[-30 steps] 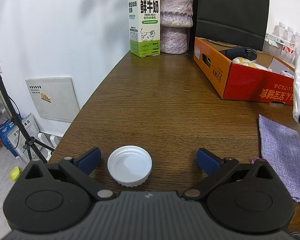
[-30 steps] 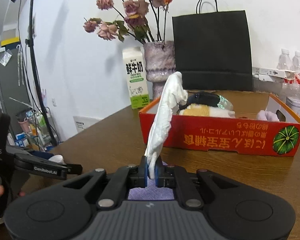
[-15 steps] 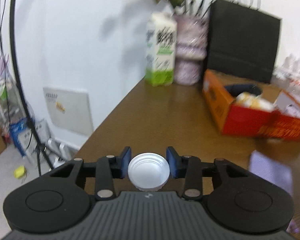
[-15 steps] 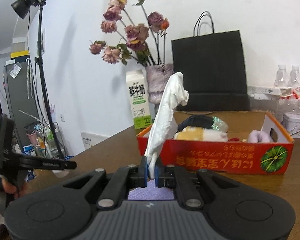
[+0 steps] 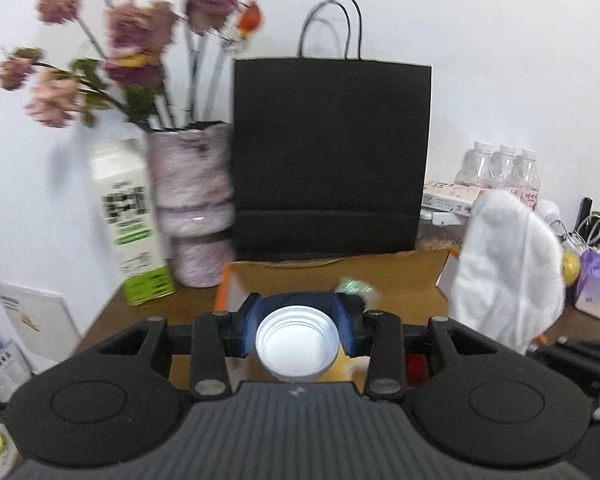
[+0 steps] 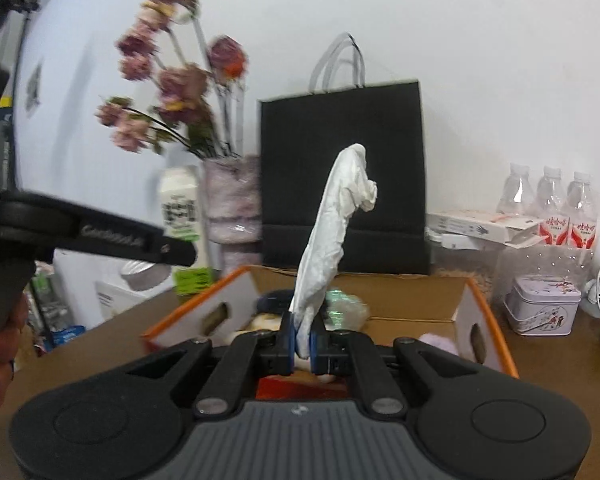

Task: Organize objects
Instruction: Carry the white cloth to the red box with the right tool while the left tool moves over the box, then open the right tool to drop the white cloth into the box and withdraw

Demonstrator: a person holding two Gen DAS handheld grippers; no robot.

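Grippers: left [image 5: 298, 330] pinches lid [image 5: 297, 343], right [image 6: 302, 338] pinches tissue [image 6: 332, 236], box [image 6: 486, 326] w/ bag [image 6: 342, 184] ahead

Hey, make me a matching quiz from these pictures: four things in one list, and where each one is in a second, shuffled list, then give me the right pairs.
Things:
1. white lid
2. white cloth
3. milk carton
4. water bottles

Places:
A. left of the flower vase, by the wall
B. clamped in the right tongs, sticking upward
C. at the back right, beyond the orange box
D. clamped in the left tongs

Pairs: 1-D, 2-B, 3-A, 4-C
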